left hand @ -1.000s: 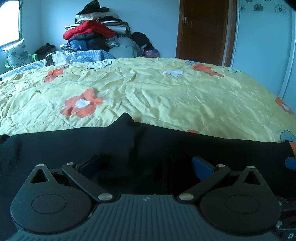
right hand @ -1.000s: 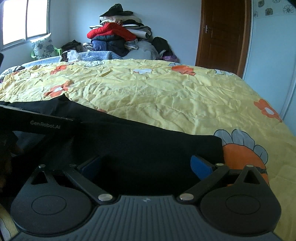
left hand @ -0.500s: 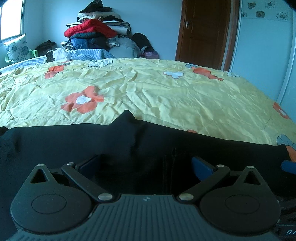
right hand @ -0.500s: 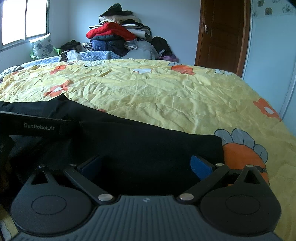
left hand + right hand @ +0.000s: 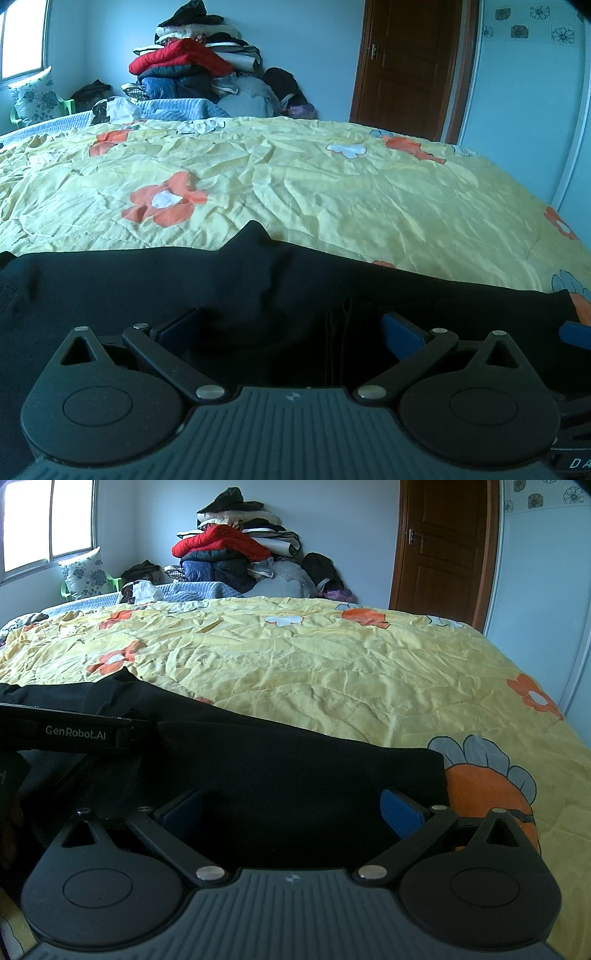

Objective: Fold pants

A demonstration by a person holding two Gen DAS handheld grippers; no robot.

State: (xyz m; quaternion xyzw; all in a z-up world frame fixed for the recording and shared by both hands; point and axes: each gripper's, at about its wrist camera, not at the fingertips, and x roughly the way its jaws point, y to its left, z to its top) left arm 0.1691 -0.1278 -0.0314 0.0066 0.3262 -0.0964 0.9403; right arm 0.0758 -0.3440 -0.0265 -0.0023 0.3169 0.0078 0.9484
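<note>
Pants [image 5: 258, 288], black, lie flat along near edge of bed [image 5: 332, 192], long axis crosswise to both grippers, cloth directly ahead between spread fingers of left gripper [image 5: 291, 328] and right gripper [image 5: 291, 808], right nearer the cloth's right end.

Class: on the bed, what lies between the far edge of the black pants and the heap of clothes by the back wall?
Only bare yellow flowered bedspread separates the black pants from the clothes heap; both wrist views show it.
</note>
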